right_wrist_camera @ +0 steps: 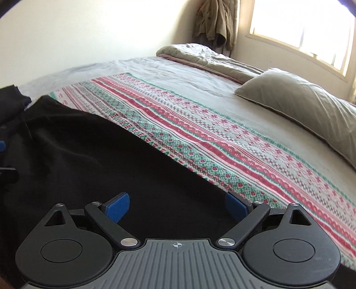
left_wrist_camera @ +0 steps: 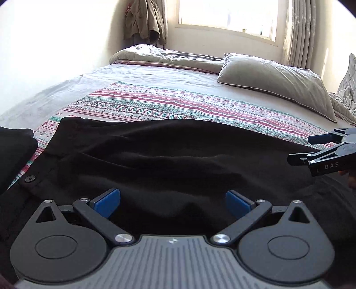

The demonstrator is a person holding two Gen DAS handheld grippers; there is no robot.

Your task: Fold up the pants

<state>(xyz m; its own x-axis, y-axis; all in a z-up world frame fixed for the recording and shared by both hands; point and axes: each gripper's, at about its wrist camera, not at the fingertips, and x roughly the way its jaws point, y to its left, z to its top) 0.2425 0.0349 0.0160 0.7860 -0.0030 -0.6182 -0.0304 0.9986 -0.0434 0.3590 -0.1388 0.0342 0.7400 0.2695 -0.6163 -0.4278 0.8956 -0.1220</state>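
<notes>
One pair of black pants (left_wrist_camera: 166, 155), spread on patterned blanket (left_wrist_camera: 155, 104) atop bed (left_wrist_camera: 155, 73). One pillow (left_wrist_camera: 278, 80). Two tongs: left tongs (left_wrist_camera: 173, 203) and right tongs (right_wrist_camera: 176, 204), spread wide, low over pants, empty.

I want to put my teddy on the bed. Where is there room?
Free: the striped blanket beyond the black pants, and the grey sheet between blanket, pillow and rolled duvet. Crowded: the near edge, under the pants and both open claws.

A bed (left_wrist_camera: 155, 73) with a grey pillow (left_wrist_camera: 278, 82) and patterned blanket (left_wrist_camera: 178, 104) stands under a bright window (left_wrist_camera: 227, 15). A khaki jacket (left_wrist_camera: 144, 20) hangs in the corner.
</notes>
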